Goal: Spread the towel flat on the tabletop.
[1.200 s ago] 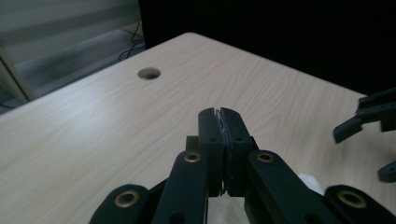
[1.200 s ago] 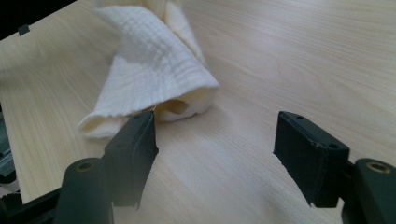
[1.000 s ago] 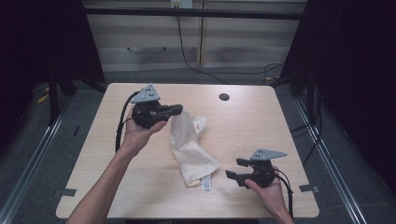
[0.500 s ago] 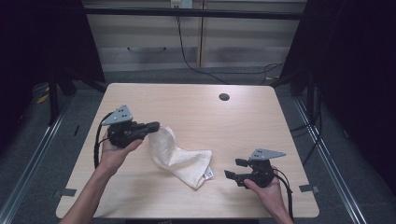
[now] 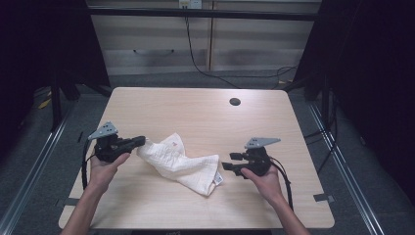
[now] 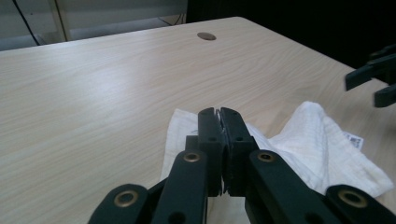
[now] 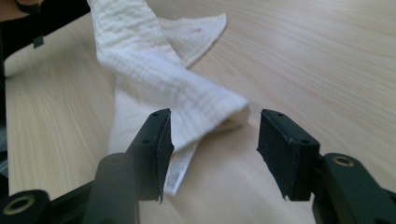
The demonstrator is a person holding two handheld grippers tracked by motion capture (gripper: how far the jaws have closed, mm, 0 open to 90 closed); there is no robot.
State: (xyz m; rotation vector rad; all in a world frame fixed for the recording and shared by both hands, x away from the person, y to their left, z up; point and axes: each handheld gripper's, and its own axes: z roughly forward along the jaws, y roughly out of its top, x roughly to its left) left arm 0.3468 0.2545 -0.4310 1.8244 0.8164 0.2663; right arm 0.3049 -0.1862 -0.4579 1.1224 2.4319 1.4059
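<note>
1. The white cloth (image 5: 180, 162) lies rumpled on the worktop (image 5: 195, 112), stretched between the two hands a little towards the person's side, with its label end pointing at the right hand.

2. The left claw (image 5: 138, 142) has its jaws pressed together on one edge of the cloth (in the left gripper view (image 6: 219, 122) a sliver of white fabric shows pinched at the tips). That end sits slightly gathered at the claw.

3. The right claw (image 5: 229, 161) is spread, though its jaws have just been closing. In the right gripper view (image 7: 212, 140) the folded corner of the cloth sits between the two pads; the left pad looks close to the fabric, the right pad stands clear of it, so nothing is gripped there yet.

4. The step in hand, as I read it, is taking the second corner so the cloth can be spread or folded between both hands.

5. The next move calls for the right claw to push a touch further over the corner and close fully, catching the fabric layers rather than only the dangling label (image 7: 180, 171), while the left keeps its pinch.
</note>
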